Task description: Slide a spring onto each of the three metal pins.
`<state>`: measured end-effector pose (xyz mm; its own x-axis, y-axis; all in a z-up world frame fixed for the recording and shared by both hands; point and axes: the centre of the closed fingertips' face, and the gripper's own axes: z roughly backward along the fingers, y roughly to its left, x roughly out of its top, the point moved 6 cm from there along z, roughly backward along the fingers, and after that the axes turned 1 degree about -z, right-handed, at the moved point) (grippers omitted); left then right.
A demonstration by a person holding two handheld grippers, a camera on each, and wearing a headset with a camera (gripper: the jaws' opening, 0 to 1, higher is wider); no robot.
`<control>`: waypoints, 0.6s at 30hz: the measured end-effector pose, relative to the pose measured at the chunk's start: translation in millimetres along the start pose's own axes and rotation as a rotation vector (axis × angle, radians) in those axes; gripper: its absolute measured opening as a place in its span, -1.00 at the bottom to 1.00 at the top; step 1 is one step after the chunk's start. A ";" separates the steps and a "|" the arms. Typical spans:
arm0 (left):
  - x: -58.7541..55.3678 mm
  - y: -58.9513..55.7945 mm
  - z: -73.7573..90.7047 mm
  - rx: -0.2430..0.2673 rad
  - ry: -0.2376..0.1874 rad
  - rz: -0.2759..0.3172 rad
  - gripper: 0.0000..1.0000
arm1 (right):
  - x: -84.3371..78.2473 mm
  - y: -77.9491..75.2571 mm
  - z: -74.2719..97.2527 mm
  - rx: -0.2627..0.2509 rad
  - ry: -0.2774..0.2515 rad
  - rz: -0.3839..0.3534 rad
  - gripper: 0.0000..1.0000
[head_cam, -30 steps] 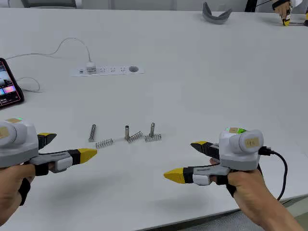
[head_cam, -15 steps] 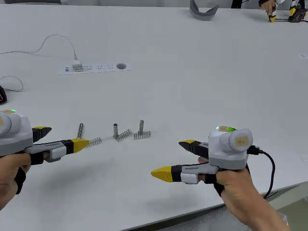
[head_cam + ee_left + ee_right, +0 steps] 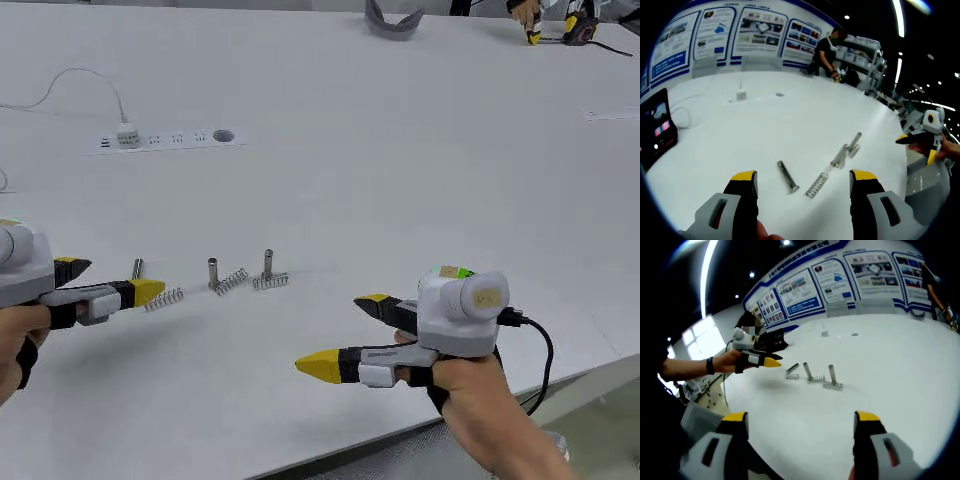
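Three pins [image 3: 212, 272] are in a short row on the white table [image 3: 400, 180]. Three springs [image 3: 232, 281] lie flat on the table, one close by each pin, and no spring is on a pin. The left gripper [image 3: 108, 278] is at the left end of the row. Its jaws are wide apart and have nothing in them. The right gripper [image 3: 346, 333] is nearer the person and well off to the right of the row. Its jaws are wide apart too, and they hold nothing. In the head view the end pin [image 3: 137, 268] is too small to tell how it sits. In the left gripper view it lies on its side just ahead of the yellow jaw tips, with a spring beside it. That view also takes in a phone [image 3: 657, 125] with a lit screen, posters [image 3: 757, 25] on the wall and a person [image 3: 827, 47] at the far end of the table. The right gripper view looks across at the row, where the other two pins stand up straight. In the head view, a power strip [image 3: 165, 139] lies farther back on the table.
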<state>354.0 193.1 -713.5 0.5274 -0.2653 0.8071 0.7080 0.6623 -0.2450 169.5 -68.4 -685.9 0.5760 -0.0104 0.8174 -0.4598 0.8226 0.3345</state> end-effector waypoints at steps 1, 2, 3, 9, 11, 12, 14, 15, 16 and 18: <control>-0.3 1.3 -3.4 0.001 0.005 0.000 0.52 | 0.0 -0.4 0.5 -0.002 0.001 0.006 0.75; -0.1 2.1 -6.2 0.002 0.008 -0.001 0.51 | -0.4 -1.1 0.6 -0.002 0.001 0.006 0.74; 0.2 2.5 -7.6 0.003 0.008 0.002 0.49 | -0.6 -1.4 0.8 -0.001 0.001 0.005 0.74; 2.4 6.7 -19.5 0.001 0.010 0.021 0.38 | -3.2 -1.3 -0.8 0.005 0.009 -0.003 0.73; 1.2 7.9 -23.6 0.005 0.016 0.024 0.35 | -4.4 -1.5 -2.5 0.009 0.013 -0.003 0.72; 0.4 8.3 -25.6 0.005 0.020 0.028 0.33 | -4.7 -1.1 -3.6 0.013 0.014 -0.003 0.72; -0.8 8.5 -28.0 0.010 0.025 0.029 0.27 | -4.7 -0.2 -4.6 0.018 0.017 -0.002 0.71; -2.2 9.6 -30.0 0.016 0.030 0.031 0.24 | -4.6 0.0 -5.2 0.020 0.019 -0.001 0.70; -3.3 10.3 -31.3 0.020 0.034 0.034 0.21 | -4.4 0.3 -5.3 0.022 0.020 -0.002 0.70; -6.7 11.9 -34.2 0.031 0.047 0.042 0.12 | -4.6 0.0 -6.3 0.027 0.022 -0.003 0.70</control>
<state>375.0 178.8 -740.2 0.5785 -0.2683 0.7703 0.6701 0.6948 -0.2612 171.1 -64.8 -692.5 0.5919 -0.0001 0.8060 -0.4762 0.8067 0.3498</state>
